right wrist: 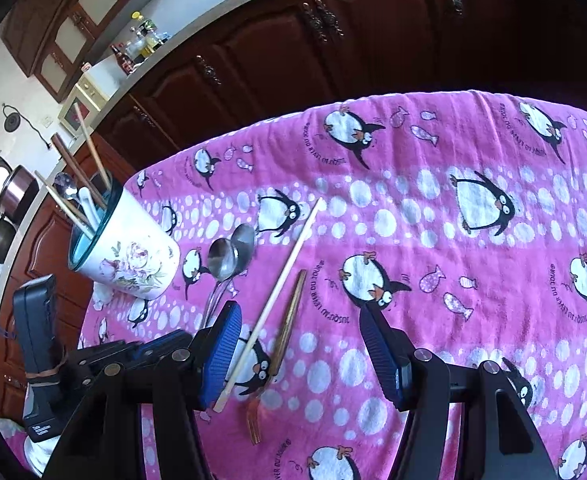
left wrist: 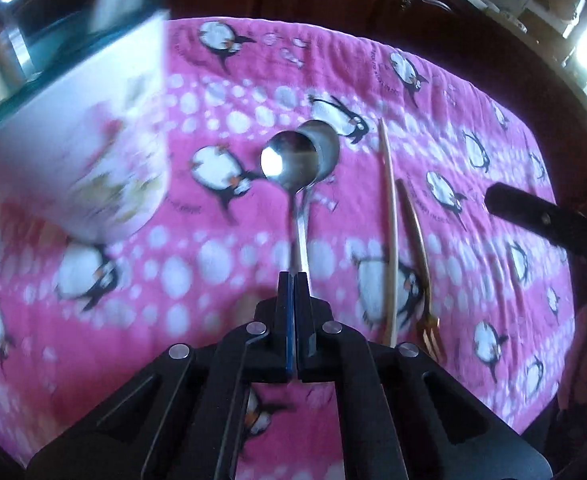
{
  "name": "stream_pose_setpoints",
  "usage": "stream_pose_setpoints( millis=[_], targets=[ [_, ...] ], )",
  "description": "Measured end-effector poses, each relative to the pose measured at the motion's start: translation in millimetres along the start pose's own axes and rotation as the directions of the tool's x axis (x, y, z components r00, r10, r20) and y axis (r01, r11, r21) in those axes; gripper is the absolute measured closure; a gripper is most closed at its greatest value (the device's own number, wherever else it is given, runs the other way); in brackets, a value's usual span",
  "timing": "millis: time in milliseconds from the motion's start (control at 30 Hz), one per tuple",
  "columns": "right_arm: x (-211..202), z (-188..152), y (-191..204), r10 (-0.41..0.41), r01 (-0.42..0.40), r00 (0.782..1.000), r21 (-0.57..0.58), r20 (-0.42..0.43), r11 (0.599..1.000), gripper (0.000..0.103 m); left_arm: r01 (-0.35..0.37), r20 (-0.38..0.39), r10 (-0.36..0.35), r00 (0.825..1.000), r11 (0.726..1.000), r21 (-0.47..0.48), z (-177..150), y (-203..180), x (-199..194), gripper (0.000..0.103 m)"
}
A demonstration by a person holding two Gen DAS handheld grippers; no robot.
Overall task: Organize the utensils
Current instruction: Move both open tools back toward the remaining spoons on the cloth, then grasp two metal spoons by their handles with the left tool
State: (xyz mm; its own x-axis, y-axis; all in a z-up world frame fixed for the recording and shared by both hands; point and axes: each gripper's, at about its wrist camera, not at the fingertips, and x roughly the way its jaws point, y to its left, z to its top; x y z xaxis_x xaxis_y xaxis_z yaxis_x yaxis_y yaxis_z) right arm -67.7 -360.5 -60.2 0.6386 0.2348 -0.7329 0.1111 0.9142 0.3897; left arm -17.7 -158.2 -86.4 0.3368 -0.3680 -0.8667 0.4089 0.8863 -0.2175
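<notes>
My left gripper (left wrist: 292, 276) is shut on the handle of a steel spoon (left wrist: 289, 158), holding it just above a second steel spoon (left wrist: 327, 146) on the pink penguin cloth (left wrist: 473, 240). The white floral utensil cup (left wrist: 93, 152) stands close at the left; in the right wrist view the cup (right wrist: 133, 252) holds chopsticks and spoons. A pale chopstick (left wrist: 389, 220) and a gold fork (left wrist: 421, 264) lie to the right. My right gripper (right wrist: 297, 344) is open and empty above the cloth, beside the chopstick (right wrist: 277, 288) and fork (right wrist: 285, 328). The two spoons (right wrist: 229, 256) and my left gripper (right wrist: 149, 350) show there too.
Dark wooden cabinets (right wrist: 333, 40) stand behind the table. A counter (right wrist: 141, 68) with bottles, pots and an appliance runs along the left. The cloth's far edge (right wrist: 373, 100) drops off near the cabinets. The tip of my right gripper (left wrist: 533, 212) shows at the right.
</notes>
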Motion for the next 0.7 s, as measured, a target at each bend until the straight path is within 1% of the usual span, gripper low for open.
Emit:
stream_pose_setpoints(
  millis=[67, 167, 233, 300, 333, 367, 400, 467, 600, 633, 700],
  targets=[
    [2.0, -0.1, 3.8, 0.006, -0.006, 1.0, -0.011, -0.006, 1.0, 0.043, 0.003, 0.0, -0.003, 1.0, 1.0, -0.011, -10.5, 8.4, -10.7, 0.103],
    [8.8, -1.0, 11.5, 0.008, -0.008, 1.0, -0.026, -0.016, 1.0, 0.043, -0.003, -0.024, 0.002, 1.0, 1.0, -0.018, -27.9, 17.0, -21.4, 0.103],
    [14.4, -1.4, 15.3, 0.013, -0.014, 1.0, -0.022, -0.027, 1.0, 0.043, -0.003, -0.026, 0.002, 1.0, 1.0, -0.022, -32.2, 18.4, -24.7, 0.103],
    [17.2, -1.7, 18.9, 0.019, -0.02, 0.999, -0.018, -0.03, 1.0, 0.043, 0.003, -0.007, -0.003, 1.0, 1.0, -0.025, -31.9, 17.0, -28.3, 0.103],
    [18.1, -1.7, 21.0, 0.019, -0.02, 0.999, -0.018, -0.031, 1.0, 0.043, 0.018, 0.004, -0.018, 1.0, 0.999, -0.035, -29.1, 15.5, -29.1, 0.102],
    [18.3, -1.8, 22.7, 0.02, -0.021, 0.999, -0.021, -0.033, 1.0, 0.043, 0.033, 0.008, -0.033, 0.999, 0.999, -0.042, -26.0, 14.8, -28.7, 0.098],
    [17.9, -2.1, 24.5, 0.019, -0.02, 0.999, -0.025, -0.035, 0.999, 0.043, 0.046, 0.01, -0.045, 0.999, 0.998, -0.048, -22.2, 12.2, -27.1, 0.088],
    [16.5, -2.7, 25.8, 0.015, -0.017, 0.999, -0.034, -0.038, 0.999, 0.043, 0.051, 0.027, -0.05, 0.998, 0.998, -0.045, -13.0, 4.4, -20.9, 0.077],
    [12.5, -3.3, 22.1, 0.005, -0.006, 0.999, -0.031, -0.04, 0.999, 0.043, 0.022, 0.02, -0.021, 1.0, 0.999, -0.035, 6.6, -11.4, 3.7, 0.077],
    [11.4, -3.4, 20.1, 0.005, -0.006, 0.999, -0.025, -0.039, 1.0, 0.043, 0.006, 0.01, -0.006, 1.0, 1.0, -0.025, 9.4, -13.5, 10.3, 0.077],
    [9.3, -3.2, 16.4, 0.005, -0.005, 0.999, -0.014, -0.037, 1.0, 0.043, -0.003, -0.014, 0.003, 1.0, 1.0, -0.011, 13.7, -18.2, 23.2, 0.077]
  ],
)
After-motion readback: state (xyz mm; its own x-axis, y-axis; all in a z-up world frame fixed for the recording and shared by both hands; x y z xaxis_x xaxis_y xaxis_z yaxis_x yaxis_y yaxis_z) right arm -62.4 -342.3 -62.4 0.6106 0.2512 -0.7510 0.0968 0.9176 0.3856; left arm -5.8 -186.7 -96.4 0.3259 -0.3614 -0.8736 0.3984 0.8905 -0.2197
